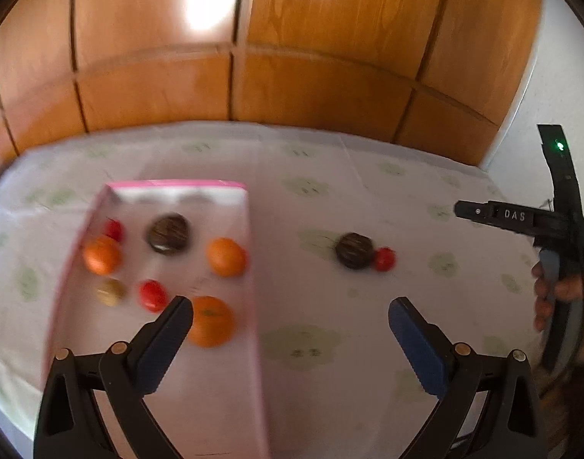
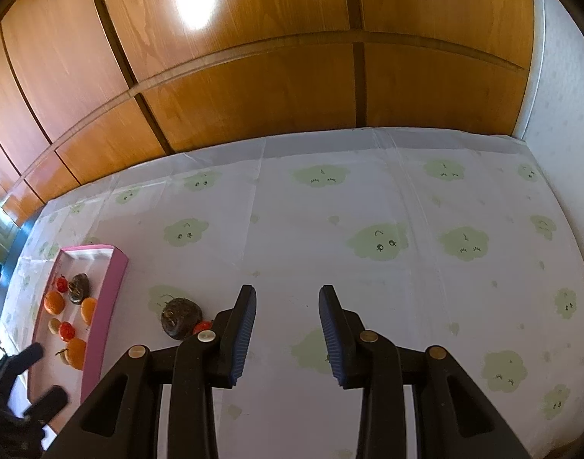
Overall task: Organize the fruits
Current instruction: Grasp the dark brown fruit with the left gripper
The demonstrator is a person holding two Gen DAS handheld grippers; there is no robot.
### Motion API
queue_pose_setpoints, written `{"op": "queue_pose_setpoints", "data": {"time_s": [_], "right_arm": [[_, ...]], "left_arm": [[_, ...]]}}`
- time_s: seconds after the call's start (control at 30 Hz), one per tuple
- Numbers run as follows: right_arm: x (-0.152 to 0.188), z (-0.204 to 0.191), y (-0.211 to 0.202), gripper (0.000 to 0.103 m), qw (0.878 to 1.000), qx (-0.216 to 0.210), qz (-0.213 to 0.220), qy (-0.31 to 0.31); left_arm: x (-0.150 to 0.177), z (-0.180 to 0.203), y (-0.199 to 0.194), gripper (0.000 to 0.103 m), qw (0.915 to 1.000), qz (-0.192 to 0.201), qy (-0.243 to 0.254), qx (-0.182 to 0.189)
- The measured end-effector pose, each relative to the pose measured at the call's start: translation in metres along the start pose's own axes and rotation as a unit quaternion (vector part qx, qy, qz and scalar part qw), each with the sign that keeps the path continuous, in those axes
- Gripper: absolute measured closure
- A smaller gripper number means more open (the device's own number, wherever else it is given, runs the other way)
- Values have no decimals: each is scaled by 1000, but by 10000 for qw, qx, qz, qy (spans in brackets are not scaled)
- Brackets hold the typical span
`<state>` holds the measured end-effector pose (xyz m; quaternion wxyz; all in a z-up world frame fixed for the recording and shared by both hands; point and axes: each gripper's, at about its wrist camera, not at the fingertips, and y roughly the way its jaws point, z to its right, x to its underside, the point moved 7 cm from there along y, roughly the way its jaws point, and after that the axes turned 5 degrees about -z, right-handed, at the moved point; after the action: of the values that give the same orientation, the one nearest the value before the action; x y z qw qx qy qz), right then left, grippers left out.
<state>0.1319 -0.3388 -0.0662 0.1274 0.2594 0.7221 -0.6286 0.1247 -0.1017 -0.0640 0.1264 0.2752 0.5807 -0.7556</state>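
A: Risk ahead?

B: Possibly knocking the small red round fruit (image 1: 384,258) away, touching the dark brown round fruit (image 1: 354,250) on the cloud-print cloth worktop (image 1: 407,191).

A: Fingers?

B: Left fingers (image 1: 291,338) wide apart, empty; both fruits beyond, right of the pink cardboard tray (image 1: 253,267). Right fingers (image 2: 288,334) narrowly apart, empty.

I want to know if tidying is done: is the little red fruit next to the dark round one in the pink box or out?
Out. The red fruit lies on the tablecloth, touching the dark fruit, beside the pink box.
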Motion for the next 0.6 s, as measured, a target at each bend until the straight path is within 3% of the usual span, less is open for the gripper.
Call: {"op": "queue_pose_setpoints", "data": {"time_s": [0.13, 0.27, 0.37, 0.53, 0.6], "right_arm": [[-2, 0, -3, 69, 10000, -73, 37, 39], [-2, 1, -2, 69, 9999, -85, 6, 54], [-2, 3, -1, 69, 9999, -117, -64, 95], [-3, 4, -2, 69, 9997, -219, -56, 128], [-3, 5, -3, 69, 9995, -257, -64, 158]], "left_arm": [[-9, 23, 20, 4, 9994, -220, 228, 155], [-12, 49, 40, 20, 9970, -401, 630, 211], [-13, 63, 55, 30, 9932, -497, 1016, 275], [-25, 73, 80, 37, 9872, -774, 1316, 469], [-28, 78, 89, 38, 9799, -934, 1674, 561]]}}
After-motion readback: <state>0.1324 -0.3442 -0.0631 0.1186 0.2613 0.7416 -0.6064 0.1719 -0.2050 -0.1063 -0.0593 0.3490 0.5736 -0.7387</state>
